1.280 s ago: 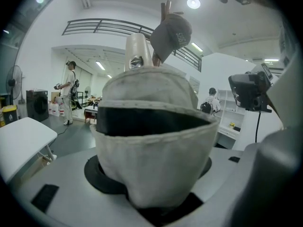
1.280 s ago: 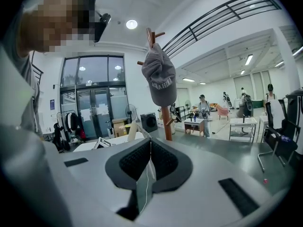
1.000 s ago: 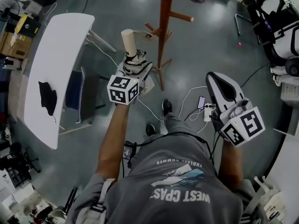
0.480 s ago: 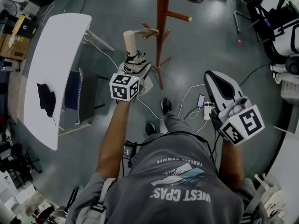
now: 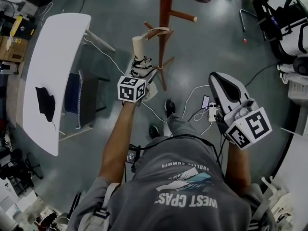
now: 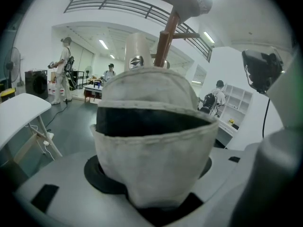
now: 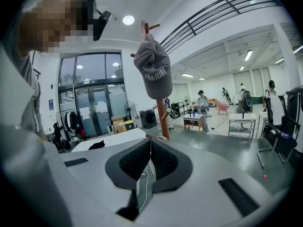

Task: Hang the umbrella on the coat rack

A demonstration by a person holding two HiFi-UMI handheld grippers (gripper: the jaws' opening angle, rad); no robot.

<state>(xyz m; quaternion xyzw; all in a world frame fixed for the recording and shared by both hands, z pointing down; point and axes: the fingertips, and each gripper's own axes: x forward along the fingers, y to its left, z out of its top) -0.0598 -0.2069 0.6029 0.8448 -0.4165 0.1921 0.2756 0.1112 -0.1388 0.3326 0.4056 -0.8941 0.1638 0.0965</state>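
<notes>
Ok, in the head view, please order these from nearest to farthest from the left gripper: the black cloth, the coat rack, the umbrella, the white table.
1. umbrella: held between the jaws of the left gripper.
2. coat rack: just right of the umbrella's tip in the picture.
3. white table: off to the left.
4. black cloth: on the table, toward its far left side.

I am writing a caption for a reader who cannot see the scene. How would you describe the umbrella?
Find the red-brown wooden coat rack standing on the grey floor. Just left of its pole, the left gripper holds the umbrella, folded short. It is the only beige tube, with a strap loop at its far end.
</notes>
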